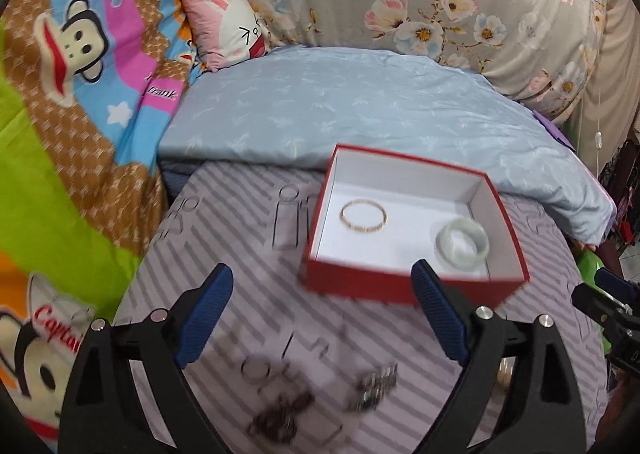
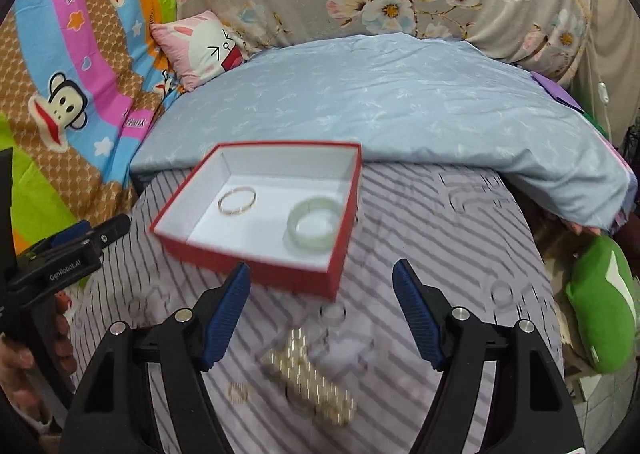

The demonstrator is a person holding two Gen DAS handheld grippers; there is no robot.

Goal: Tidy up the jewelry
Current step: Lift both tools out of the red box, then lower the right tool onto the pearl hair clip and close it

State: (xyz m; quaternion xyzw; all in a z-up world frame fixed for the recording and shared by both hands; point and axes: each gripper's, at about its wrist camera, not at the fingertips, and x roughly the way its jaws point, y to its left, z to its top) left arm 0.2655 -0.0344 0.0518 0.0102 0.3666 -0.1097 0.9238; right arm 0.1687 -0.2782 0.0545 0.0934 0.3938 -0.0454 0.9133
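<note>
Holding two bangles — one gold [image 1: 363, 216], one jade [image 1: 462, 242] — a red box [image 1: 400, 286].

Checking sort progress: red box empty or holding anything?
Not empty. The red box is open, no lid, with a thin gold bangle and a pale green bangle lying on its white floor.

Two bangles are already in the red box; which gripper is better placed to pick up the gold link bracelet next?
Probably the right gripper: its jaws stand open and empty, with the gold link bracelet lying between and just below them. In the left gripper view, that bracelet sits off towards its right finger, nearer darker pieces.
</note>
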